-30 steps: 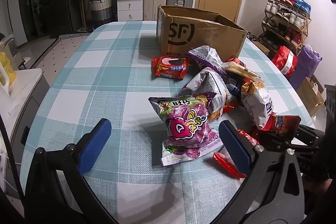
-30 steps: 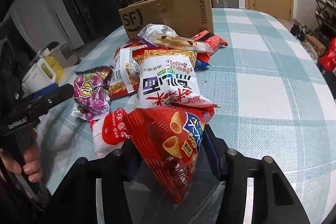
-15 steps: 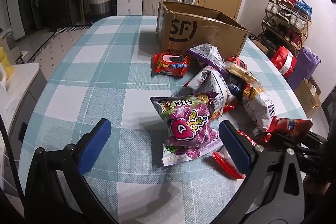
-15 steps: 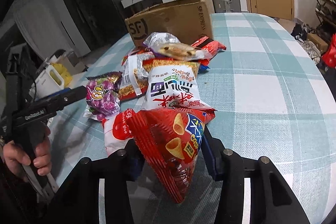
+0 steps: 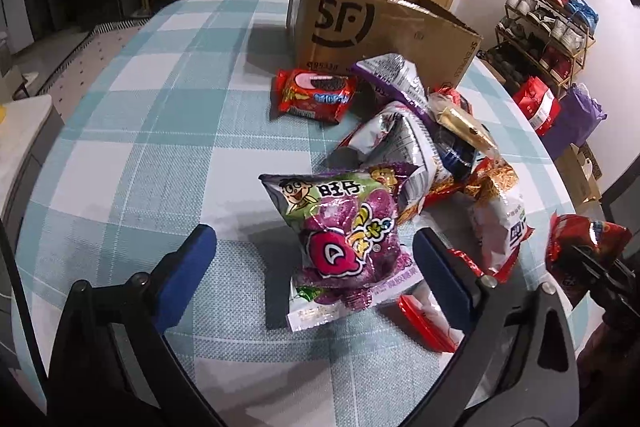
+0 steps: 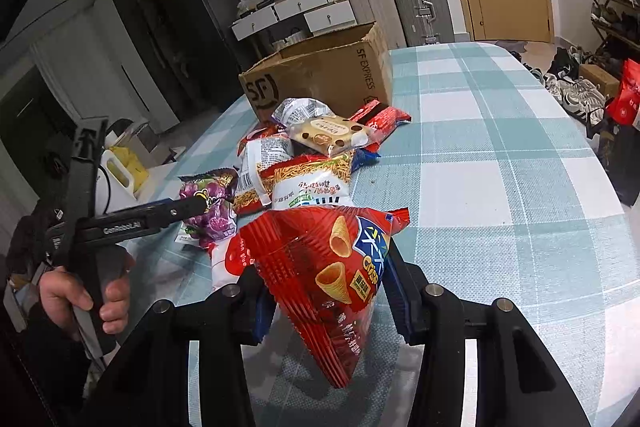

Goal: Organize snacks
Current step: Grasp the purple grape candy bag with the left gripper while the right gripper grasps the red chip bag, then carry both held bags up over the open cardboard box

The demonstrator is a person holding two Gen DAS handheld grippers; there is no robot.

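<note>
My right gripper (image 6: 326,291) is shut on a red corn-cone crisps bag (image 6: 328,267) and holds it raised above the table; the bag also shows in the left wrist view (image 5: 580,239). My left gripper (image 5: 316,259) is open, its blue pads on either side of a purple gummy bag (image 5: 344,239), apart from it. The gummy bag also shows in the right wrist view (image 6: 210,203). An open SF cardboard box (image 5: 380,23) stands at the back of the table, also in the right wrist view (image 6: 320,75).
A pile of snack bags lies between grippers and box: a white noodle bag (image 6: 308,183), a red cookie pack (image 5: 316,95), a silver bag (image 5: 400,139), a biscuit pack (image 6: 328,135). Checked tablecloth (image 5: 140,131). Suitcases, drawers and a shoe rack stand beyond the table.
My right gripper has lifted the red crisps bag higher off the table. My left gripper has moved closer to the purple gummy bag and stays open.
</note>
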